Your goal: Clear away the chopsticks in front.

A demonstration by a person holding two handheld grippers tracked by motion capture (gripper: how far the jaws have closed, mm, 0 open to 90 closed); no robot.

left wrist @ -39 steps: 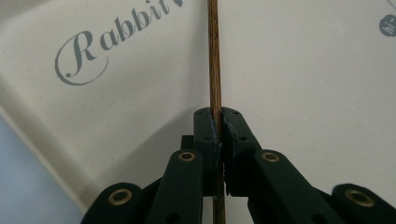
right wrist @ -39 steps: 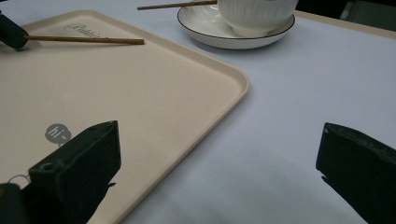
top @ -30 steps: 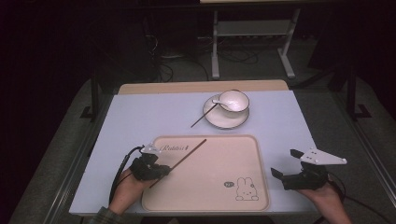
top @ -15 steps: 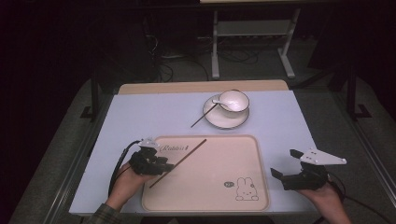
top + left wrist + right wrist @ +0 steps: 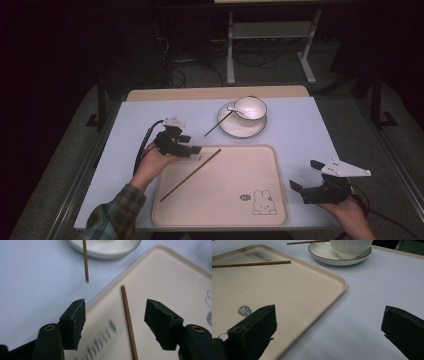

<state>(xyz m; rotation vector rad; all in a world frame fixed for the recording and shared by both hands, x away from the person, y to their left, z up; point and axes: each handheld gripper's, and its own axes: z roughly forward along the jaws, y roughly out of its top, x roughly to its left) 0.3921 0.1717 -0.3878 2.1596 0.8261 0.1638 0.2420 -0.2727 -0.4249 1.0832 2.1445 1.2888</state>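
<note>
Our left claw (image 5: 192, 149), its jaws just spread and gripping nothing, hovers at the tray's (image 5: 280, 200) far-left corner, nearer than our open right claw (image 5: 305, 180) to the 2nd chopstick (image 5: 218, 125), slanting off the saucer (image 5: 227, 126).

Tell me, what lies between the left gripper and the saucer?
In the high view, bare table and one chopstick leaning off the saucer toward the left gripper.

A thin brown chopstick (image 5: 191, 174) is lying flat and diagonal on the beige tray (image 5: 225, 220), its upper end near the tray's far left corner. A second chopstick (image 5: 216, 127) is leaning on the white plate (image 5: 245, 131), tip resting on the table (image 5: 130, 125).
</note>
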